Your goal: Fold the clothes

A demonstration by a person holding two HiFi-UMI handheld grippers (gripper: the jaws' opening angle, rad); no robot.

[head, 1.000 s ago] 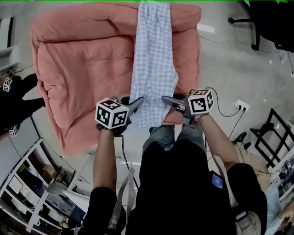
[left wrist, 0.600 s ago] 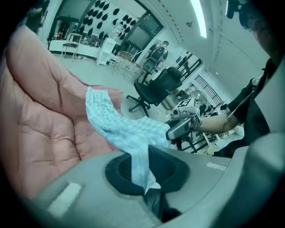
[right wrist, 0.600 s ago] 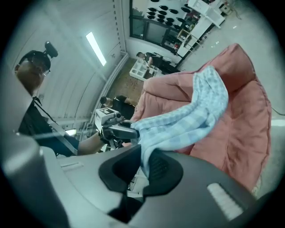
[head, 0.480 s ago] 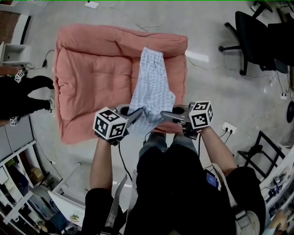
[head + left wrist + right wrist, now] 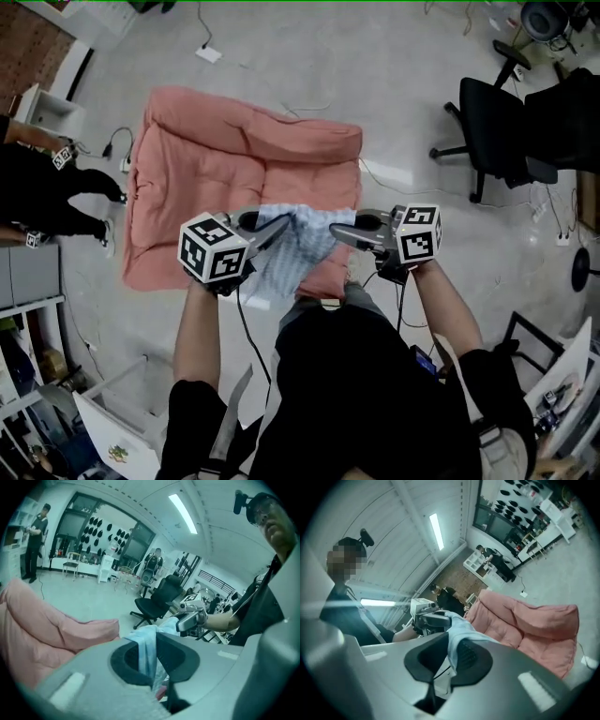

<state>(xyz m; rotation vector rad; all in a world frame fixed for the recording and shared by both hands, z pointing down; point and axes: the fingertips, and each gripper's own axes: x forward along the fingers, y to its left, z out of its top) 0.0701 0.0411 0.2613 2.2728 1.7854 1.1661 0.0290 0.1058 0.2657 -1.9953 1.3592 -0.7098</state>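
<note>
Since a second ago the checked garment (image 5: 292,251), then stretched along the pink mattress (image 5: 216,169), has been lifted. It hangs bunched between left claw (image 5: 284,225) and right claw (image 5: 335,231), both clamped on its edge. I read this as a fold starting. No legible writing, only cube markers (image 5: 214,251).

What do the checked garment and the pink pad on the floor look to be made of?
The checked garment looks like thin woven cloth, perhaps cotton, with a matte finish: it bunches and hangs limp and shows a fine blue-and-white check. The pink pad looks like a matte fabric cover over soft filling: tufted dimples, puffy raised edges and creases suggest this, though the filling itself is unseen.
</note>
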